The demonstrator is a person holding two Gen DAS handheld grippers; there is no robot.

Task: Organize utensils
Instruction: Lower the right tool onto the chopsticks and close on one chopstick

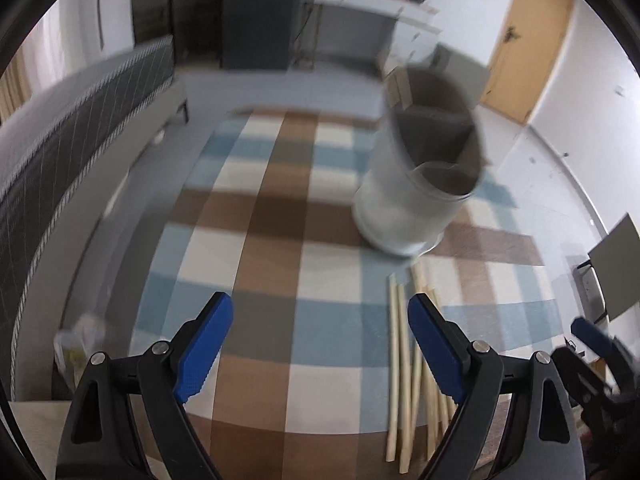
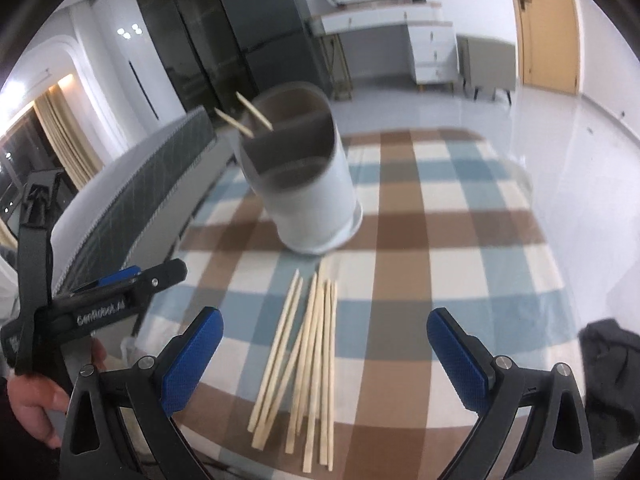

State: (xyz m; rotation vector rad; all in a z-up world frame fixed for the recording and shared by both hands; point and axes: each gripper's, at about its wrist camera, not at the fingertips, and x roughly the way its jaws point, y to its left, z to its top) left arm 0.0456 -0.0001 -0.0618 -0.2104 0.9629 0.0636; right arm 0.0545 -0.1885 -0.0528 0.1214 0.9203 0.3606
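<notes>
Because the pale wooden chopsticks (image 2: 308,364) lie loose in a fan on the near part of the surface (image 2: 452,248), just before the white round holder with dark inner dividers (image 2: 308,184), both tools seem placed for a first pick. The left gripper (image 1: 320,344) and the right gripper (image 2: 324,356) have their jaws released and hold nothing. Two chopsticks (image 2: 244,116) already stand in the holder. A blue, brown and cream checked cloth covers the surface; behind it are a grey floor, a white cabinet (image 2: 428,48) and a wooden door (image 2: 548,28).

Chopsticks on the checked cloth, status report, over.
Left gripper and right gripper open, empty. Chopsticks loose on tablecloth; two already in holder. Nothing in the way.
</notes>
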